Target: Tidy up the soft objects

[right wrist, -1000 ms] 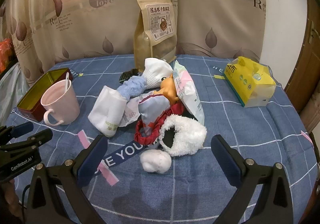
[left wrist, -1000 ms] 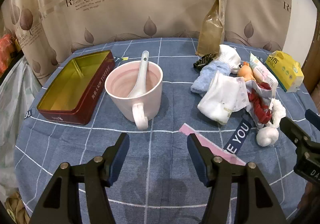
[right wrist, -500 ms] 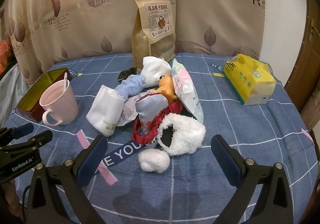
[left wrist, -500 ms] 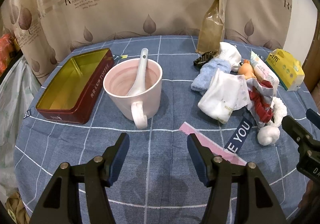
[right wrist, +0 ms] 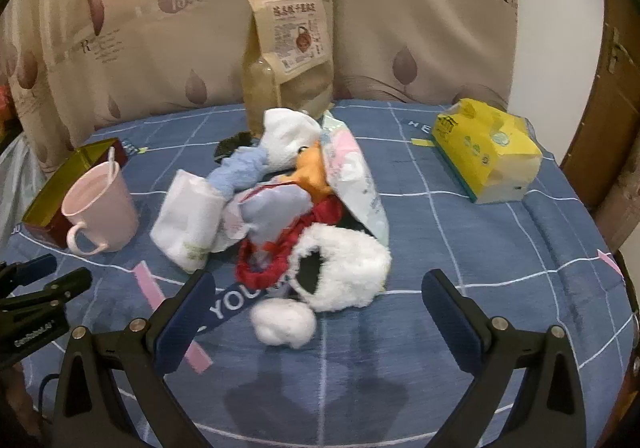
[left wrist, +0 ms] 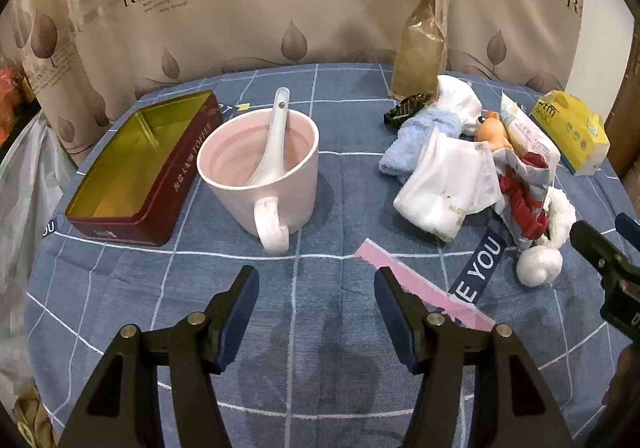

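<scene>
Pompom (right wrist: 283,321) ahead of my right gripper (right wrist: 316,306) — jaws spread wide, empty — looks light and squashy, so I'd pinch its middle; my left gripper (left wrist: 316,302) hangs open too.

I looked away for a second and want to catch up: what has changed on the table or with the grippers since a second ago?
The right gripper has eased forward toward the soft pile, so the white pompom now sits between its open fingers. The left gripper crept slightly toward the pink mug. Nothing was grasped or released; the pile, mug, red tin and yellow tissue pack stayed put.
</scene>
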